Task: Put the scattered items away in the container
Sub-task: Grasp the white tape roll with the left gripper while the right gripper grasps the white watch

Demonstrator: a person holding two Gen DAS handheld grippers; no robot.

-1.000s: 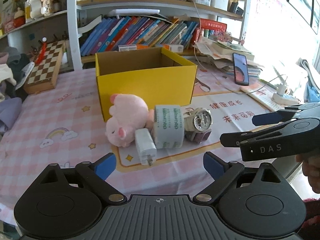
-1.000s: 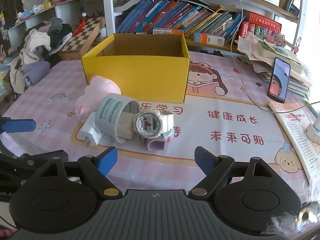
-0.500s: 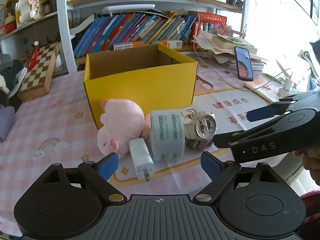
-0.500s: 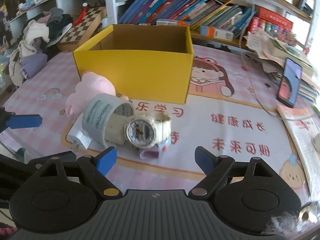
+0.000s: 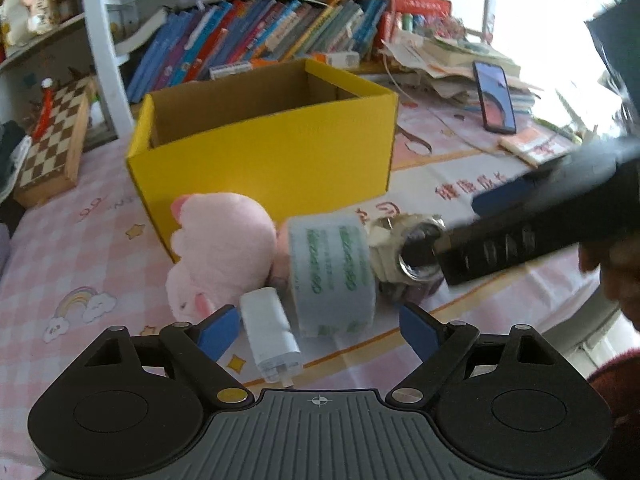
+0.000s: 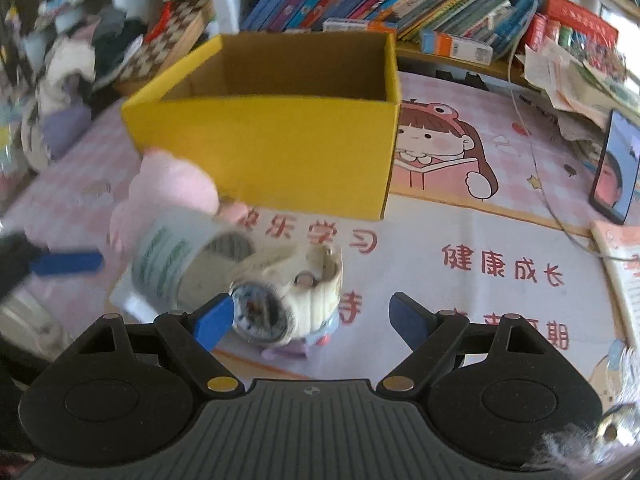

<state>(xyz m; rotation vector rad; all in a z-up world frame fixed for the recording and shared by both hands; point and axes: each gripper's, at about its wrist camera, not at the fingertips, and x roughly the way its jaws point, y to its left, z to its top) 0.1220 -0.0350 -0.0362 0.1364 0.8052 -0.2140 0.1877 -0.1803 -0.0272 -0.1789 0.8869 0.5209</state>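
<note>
Both tongs, left gripper [image 5: 320,330] and right gripper [image 6: 310,318], spread wide before the open yellow cardboard box [image 5: 264,148].
Cream round-faced wristwatch [image 6: 288,300], green-printed tape roll [image 5: 332,272], white plastic charger [image 5: 270,332] and pink plush pig [image 5: 220,248] cluster against its front.

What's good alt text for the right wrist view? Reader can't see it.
The open right gripper closes in on a cream wristwatch lying on a printed table mat, beside a roll of tape and a pink plush toy. Behind them stands an open yellow box, with bookshelves beyond. The left gripper's blue fingertip shows at left.
</note>
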